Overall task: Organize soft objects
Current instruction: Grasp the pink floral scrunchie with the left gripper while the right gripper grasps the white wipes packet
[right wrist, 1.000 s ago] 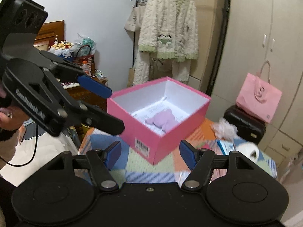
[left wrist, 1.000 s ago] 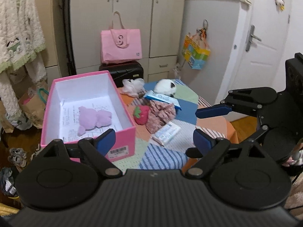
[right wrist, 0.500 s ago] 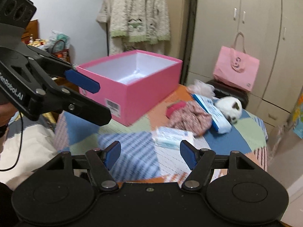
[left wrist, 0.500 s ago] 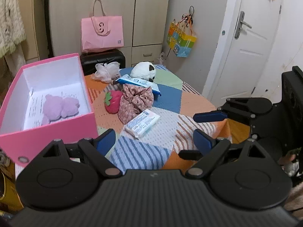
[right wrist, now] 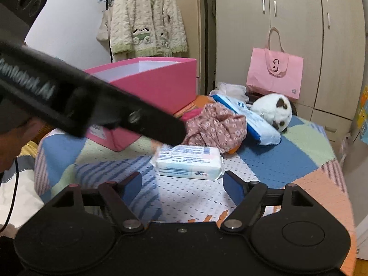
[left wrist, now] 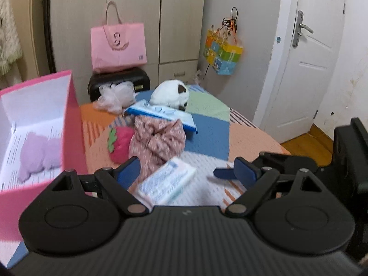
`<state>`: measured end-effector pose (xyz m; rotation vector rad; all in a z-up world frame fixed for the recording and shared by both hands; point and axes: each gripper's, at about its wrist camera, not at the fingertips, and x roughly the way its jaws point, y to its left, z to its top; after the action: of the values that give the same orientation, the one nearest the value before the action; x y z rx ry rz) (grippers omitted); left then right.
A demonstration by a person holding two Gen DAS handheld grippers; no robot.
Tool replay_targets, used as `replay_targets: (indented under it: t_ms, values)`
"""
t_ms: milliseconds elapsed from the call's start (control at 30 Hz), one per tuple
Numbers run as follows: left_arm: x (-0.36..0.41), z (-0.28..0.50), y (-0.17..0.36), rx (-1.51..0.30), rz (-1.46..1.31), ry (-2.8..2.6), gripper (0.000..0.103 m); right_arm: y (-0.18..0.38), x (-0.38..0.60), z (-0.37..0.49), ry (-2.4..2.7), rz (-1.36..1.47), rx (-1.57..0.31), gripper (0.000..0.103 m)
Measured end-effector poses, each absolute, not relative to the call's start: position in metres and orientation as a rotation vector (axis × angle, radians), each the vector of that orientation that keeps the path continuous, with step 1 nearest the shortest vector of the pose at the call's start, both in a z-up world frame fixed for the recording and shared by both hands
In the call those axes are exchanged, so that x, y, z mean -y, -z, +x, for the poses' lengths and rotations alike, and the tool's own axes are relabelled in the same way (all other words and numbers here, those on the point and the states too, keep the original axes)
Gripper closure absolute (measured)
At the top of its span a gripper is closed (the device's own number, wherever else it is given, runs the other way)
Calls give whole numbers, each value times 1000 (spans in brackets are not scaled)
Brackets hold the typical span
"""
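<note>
Both grippers, left (left wrist: 186, 172) and right (right wrist: 182, 184), spread, empty; right just widened. Tissue pack (right wrist: 189, 162) at frame centre; two approaches risk collision.

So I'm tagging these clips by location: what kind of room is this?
Most likely a bedroom in a home. A tall wardrobe lines the wall, a fluffy cardigan hangs on a rack, and the soft toys lie on a patchwork knit blanket, possibly over a bed or small table.

Bare cloth (right wrist: 202, 197) lies open before the tissue pack (right wrist: 191, 162); the pink box (right wrist: 161, 85) and floral fabric (right wrist: 216, 126) crowd behind it.
</note>
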<state>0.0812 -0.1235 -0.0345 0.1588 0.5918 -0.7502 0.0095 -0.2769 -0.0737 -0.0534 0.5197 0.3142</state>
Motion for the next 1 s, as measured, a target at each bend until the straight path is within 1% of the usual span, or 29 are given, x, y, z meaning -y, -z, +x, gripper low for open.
replay_targets:
  t_ms: [200,267,433,500,667,767,833,900,967,1000]
  values:
    - [148,101,47,-535,170,722,15,93,276,29,-310,-72,-503,19]
    - [153,112,51,-532,176,701,15,95,273,32,-312,-87,-495,16]
    - [158,138,64,-556,154,677,15,97,270,46,-317,-72,-511,15]
    - [161,143,70,-575,171,677,17,98,271,52,-322,-64,-516,14]
    - [158,156,75,-645,142,659,20,101,269,58,-316,-72,-507,9]
    - [159,161,78,-666,151,655,29,102,270,59,-329,-58,-499,9]
    - [163,166,83,-712,174,642,44,104,270,57,-336,-67,-485,10]
    - [162,171,87,-748,151,639,46,104,270,56,-340,-70,-476,10]
    - [159,175,89,-769,111,646,51,105,270,52,-353,-70,-467,15]
    - [158,176,90,-773,101,642,57,106,270,51,-360,-69,-462,16]
